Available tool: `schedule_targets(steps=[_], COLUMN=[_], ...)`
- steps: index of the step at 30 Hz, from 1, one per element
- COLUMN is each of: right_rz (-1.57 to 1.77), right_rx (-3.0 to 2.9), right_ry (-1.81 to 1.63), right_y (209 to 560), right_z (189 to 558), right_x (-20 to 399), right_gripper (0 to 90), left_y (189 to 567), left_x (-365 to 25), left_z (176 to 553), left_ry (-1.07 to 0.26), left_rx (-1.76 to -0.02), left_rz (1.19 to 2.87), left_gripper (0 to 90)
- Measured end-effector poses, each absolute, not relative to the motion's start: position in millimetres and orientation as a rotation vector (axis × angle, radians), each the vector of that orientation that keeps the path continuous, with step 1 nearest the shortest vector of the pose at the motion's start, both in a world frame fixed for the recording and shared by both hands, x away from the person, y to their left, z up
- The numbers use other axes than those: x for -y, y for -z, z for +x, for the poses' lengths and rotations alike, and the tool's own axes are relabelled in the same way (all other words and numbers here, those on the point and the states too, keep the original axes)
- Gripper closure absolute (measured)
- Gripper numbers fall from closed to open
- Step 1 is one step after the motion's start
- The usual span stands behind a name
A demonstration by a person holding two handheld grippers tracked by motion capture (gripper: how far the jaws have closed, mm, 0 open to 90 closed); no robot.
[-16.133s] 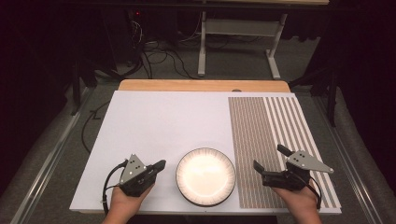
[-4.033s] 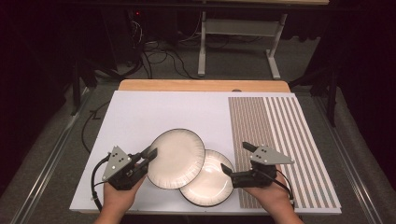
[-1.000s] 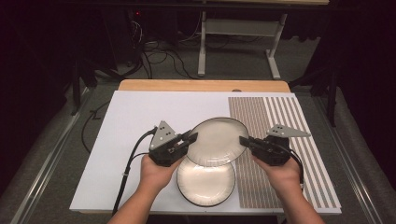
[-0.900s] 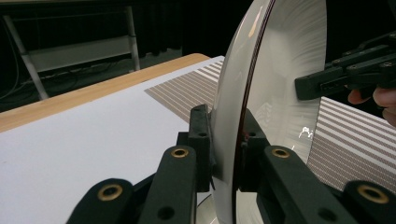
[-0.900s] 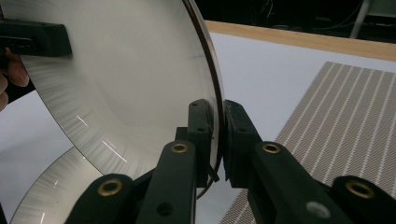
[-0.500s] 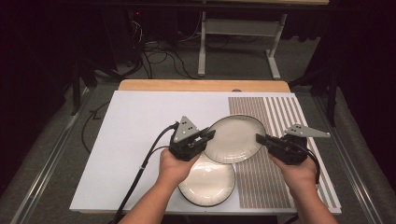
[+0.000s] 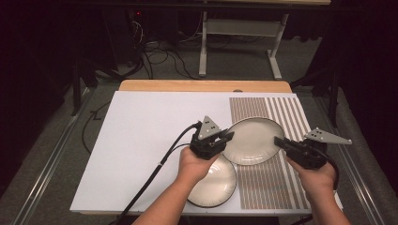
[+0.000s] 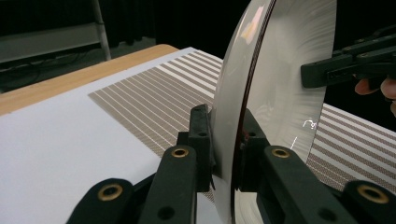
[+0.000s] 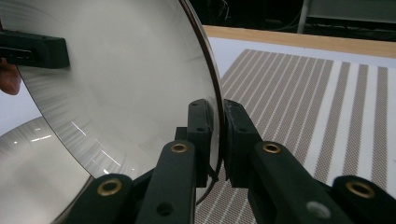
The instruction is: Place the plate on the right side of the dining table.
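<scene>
Both hand-held grippers clamp top plate [image 7: 251,140] rims: left hand-held gripper [image 7: 224,139], right hand-held gripper [image 7: 281,142]. Plate carried off lower plate [image 7: 217,185] twd striped mat [image 7: 281,117] since prev sec; set-down next, prob.

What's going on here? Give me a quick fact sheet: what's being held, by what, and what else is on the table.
held thing: upper plate, lifted over the striped mat
left gripper: clamped on the plate's left rim
right gripper: clamped on the plate's right rim
second plate: flat on the table near the front edge, partly under the left hand
table: white top, wooden strip along the far edge
</scene>
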State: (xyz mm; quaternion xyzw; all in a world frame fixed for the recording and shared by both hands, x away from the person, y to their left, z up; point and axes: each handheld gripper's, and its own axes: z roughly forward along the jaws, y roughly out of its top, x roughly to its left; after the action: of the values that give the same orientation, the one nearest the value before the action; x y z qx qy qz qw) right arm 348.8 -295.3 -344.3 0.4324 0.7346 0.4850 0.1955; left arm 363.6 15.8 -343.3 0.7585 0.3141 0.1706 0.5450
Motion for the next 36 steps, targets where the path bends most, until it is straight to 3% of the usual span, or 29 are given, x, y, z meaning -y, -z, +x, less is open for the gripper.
schedule_targets(steps=[36], right_rz=[1.348], right_rx=[-1.952], right_ry=[-1.246], right_y=[370.4], right_z=[334.8], right_x=[367.5], right_gripper=[85.8], left_y=[375.1], left_x=[64.1], left_z=[390.0], left_ry=[-0.277], left_rx=[-0.756], left_rz=[1.876], left_gripper=[78.9])
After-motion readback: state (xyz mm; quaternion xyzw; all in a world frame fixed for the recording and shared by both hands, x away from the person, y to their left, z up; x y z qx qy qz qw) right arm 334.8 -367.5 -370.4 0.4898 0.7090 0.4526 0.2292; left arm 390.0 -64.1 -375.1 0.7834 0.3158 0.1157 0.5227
